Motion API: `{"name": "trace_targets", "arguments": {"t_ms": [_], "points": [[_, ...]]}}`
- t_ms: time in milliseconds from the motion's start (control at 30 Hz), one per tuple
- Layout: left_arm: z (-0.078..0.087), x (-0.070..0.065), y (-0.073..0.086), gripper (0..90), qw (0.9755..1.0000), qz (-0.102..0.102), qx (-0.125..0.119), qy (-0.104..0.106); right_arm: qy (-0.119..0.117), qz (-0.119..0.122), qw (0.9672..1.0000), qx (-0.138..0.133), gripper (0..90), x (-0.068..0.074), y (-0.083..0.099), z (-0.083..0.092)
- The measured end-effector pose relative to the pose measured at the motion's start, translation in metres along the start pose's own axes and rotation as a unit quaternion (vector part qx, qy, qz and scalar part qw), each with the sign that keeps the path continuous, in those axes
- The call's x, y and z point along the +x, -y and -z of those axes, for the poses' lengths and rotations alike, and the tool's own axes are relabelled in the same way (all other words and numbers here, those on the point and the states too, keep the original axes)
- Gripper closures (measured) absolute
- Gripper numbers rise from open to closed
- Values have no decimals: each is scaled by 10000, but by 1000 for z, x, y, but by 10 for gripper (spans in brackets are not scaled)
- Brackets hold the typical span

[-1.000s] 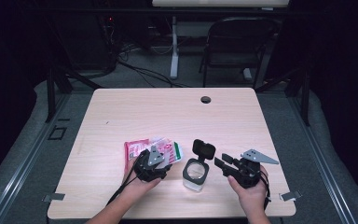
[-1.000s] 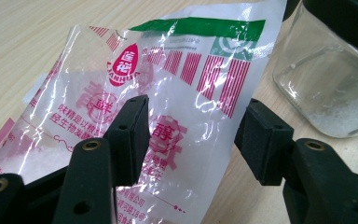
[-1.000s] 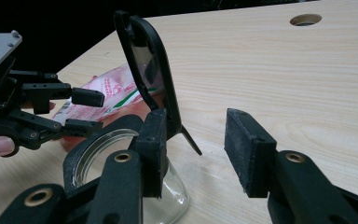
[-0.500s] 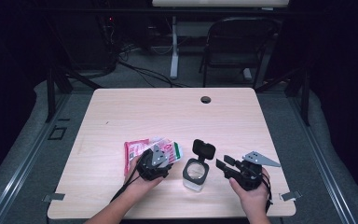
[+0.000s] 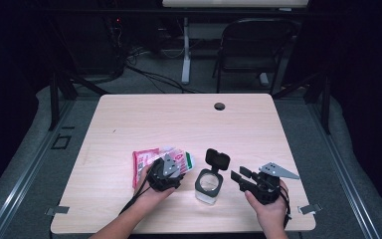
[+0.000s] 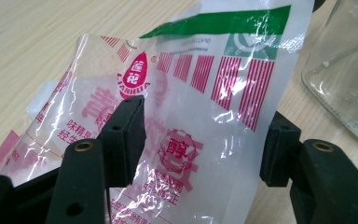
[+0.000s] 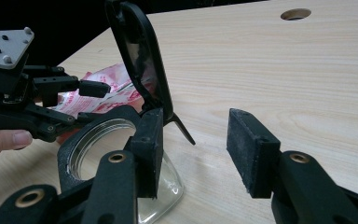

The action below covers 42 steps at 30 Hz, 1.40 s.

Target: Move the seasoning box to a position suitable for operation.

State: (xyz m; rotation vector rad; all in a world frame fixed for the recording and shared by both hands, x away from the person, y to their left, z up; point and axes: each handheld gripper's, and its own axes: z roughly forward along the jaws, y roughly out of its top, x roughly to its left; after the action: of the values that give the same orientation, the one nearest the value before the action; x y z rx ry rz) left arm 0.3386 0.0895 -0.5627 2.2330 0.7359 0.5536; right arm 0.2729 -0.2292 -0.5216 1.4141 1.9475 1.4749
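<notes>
A clear plastic packet (image 6: 205, 93) printed in red and green lies on the table over a pink packet (image 5: 142, 162). My left gripper (image 6: 203, 135) hovers over it, by the packets (image 5: 165, 172) in the high view. Its jaws have just been opening. The clear packet lies between the pads, which do not press on it. To its right stands a glass jar (image 5: 208, 186) with its black flip lid (image 5: 217, 159) raised. My right gripper (image 7: 198, 135) sits right of the jar (image 7: 168, 191). Its jaws have also just been opening, with nothing between them (image 5: 238, 174).
The wooden table (image 5: 179, 124) has a round cable hole (image 5: 219, 106) near its far edge. A folding chair (image 5: 251, 50) and cables stand on the floor beyond the table. A person's hands hold both grippers at the near edge.
</notes>
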Motion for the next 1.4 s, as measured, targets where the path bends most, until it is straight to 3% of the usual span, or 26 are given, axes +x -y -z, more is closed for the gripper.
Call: {"name": "trace_targets", "arguments": {"t_ms": [167, 567, 1100, 1400], "points": [[0, 3, 0, 471, 10000, 71, -5, 68, 8, -1, 10000, 10, 559, 0, 1, -1], [-1, 12, 2, 585, 9981, 493, -48, 371, -13, -22, 10000, 23, 551, 0, 2, -2], [-3, 14, 3, 690, 9971, 587, 6, 480, -39, -15, 10000, 70, 551, 1, 3, -3], [-4, 18, 5, 722, 9953, 771, -2, 578, -50, -1, 10000, 75, 551, 2, 3, -4]]}}
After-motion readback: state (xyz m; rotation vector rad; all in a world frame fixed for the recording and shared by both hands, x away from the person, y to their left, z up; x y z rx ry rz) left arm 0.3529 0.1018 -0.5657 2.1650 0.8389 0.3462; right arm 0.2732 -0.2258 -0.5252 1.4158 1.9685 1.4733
